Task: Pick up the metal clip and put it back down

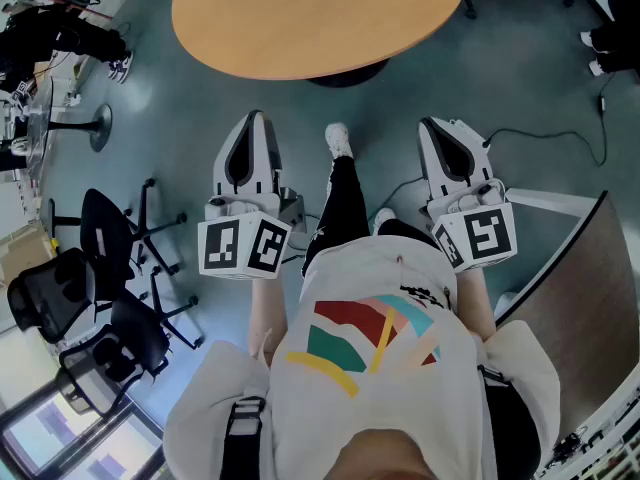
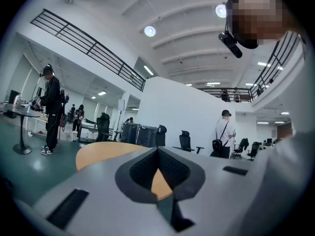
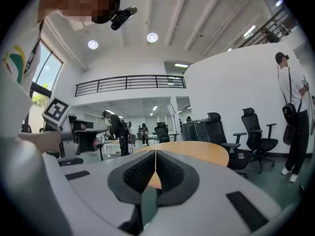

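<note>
**Head view:** You stand on the grey-green floor [image 1: 150, 98] facing a round wooden bench [image 1: 320, 18]. You hold the left tool [image 1: 255, 120] and the right tool [image 1: 433, 125] out in front of you, well apart, one on either side of your white shoe [image 1: 338, 139]. In this view both tools stop short of the bench's near edge and touch nothing. Each carries its marker cube [image 1: 243, 246] close to your body. Black office chairs [image 1: 105, 233] cluster at the left, and a cable [image 1: 560, 133] trails across the floor at the right.

**Left gripper view:** Your left tool [image 2: 158, 152] is clenched, its ridged pads meeting at the tips with nothing caught between them. Only the bench [image 2: 103, 154] shows through the hollow behind the tips. Farther off, a person in dark clothes [image 2: 50, 107] stands at the left, and another in a white shirt with a shoulder bag [image 2: 224, 132] stands among chairs.

**Right gripper view:** Your right tool [image 3: 155, 154] is clenched too, its pads pressed together along a thin seam and gripping nothing. The bench [image 3: 197, 154] lies just beyond it. A black chair [image 3: 256, 132] stands at the right, near a person at the frame's edge [image 3: 294, 107].

The metal clip cannot be made out in any of the three views.
</note>
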Motion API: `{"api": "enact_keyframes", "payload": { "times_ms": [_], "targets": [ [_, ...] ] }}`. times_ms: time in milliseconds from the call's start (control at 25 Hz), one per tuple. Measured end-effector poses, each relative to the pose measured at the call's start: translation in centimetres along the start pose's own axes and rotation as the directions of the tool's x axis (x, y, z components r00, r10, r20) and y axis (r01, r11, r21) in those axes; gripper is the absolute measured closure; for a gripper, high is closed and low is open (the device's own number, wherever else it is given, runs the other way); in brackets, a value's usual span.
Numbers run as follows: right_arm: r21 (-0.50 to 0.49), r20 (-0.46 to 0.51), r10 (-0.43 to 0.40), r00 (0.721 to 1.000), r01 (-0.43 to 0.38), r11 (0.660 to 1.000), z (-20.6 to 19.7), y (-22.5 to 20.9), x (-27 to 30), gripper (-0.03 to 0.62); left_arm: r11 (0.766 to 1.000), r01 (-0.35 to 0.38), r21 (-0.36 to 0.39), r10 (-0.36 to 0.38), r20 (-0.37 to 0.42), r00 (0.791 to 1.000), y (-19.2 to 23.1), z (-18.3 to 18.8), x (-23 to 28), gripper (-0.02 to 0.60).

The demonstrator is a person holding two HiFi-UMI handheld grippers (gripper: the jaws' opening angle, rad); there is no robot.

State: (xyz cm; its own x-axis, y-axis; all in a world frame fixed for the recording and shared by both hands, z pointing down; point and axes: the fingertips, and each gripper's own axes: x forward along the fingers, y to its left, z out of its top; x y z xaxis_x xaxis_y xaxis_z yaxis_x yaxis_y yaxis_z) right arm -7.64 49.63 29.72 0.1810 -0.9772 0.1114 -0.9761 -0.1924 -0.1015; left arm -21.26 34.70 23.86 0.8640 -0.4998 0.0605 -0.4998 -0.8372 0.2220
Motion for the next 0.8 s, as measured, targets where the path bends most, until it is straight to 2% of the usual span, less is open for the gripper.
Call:
{"api": "enact_keyframes", "payload": {
  "times_ms": [120, 280, 400, 520, 680, 720, 800],
  "targets": [
    [-0.023, -0.019, -0.016, 1.000, 0.016, 1.000, -2.0, -1.2, 2.4, 0.580, 1.000, -0.022, 0.009, 0.021, 0.073, 0.997, 1.8, -0.4, 1.8, 0.538],
    [0.038, -0.033, -0.027, 0.999, 0.029, 0.999, -3.8, -2.6, 6.2, 0.580, 1.000, -0.012, -0.002, 0.013, 0.041, 0.999, 4.5, -2.1, 6.4, 0.538],
    [0.056, -0.038, -0.002, 0.999, 0.004, 0.998, -3.0, -3.1, 10.4, 0.580, 1.000, 0.008, -0.022, -0.007, 0.066, 0.998, 6.8, -1.2, 10.7, 0.538],
    [0.054, -0.022, 0.001, 1.000, 0.000, 0.999, -1.0, -6.3, 16.2, 0.580, 0.998, 0.052, -0.040, -0.049, 0.061, 0.997, 8.9, -0.6, 18.5, 0.538],
    [0.059, -0.005, -0.018, 1.000, 0.018, 0.998, 2.1, -15.8, 27.1, 0.580, 0.992, 0.104, -0.068, -0.100, 0.056, 0.993, 10.2, -0.1, 34.3, 0.538],
    [0.067, -0.015, -0.016, 1.000, 0.017, 0.998, 2.8, -17.4, 29.2, 0.580, 0.991, 0.116, -0.072, -0.113, 0.047, 0.992, 10.2, 0.1, 37.0, 0.538],
    [0.085, -0.040, -0.011, 0.999, 0.014, 0.996, 4.3, -17.7, 31.3, 0.580, 0.987, 0.142, -0.078, -0.140, 0.026, 0.990, 10.4, 0.9, 39.1, 0.538]
  ]
}}
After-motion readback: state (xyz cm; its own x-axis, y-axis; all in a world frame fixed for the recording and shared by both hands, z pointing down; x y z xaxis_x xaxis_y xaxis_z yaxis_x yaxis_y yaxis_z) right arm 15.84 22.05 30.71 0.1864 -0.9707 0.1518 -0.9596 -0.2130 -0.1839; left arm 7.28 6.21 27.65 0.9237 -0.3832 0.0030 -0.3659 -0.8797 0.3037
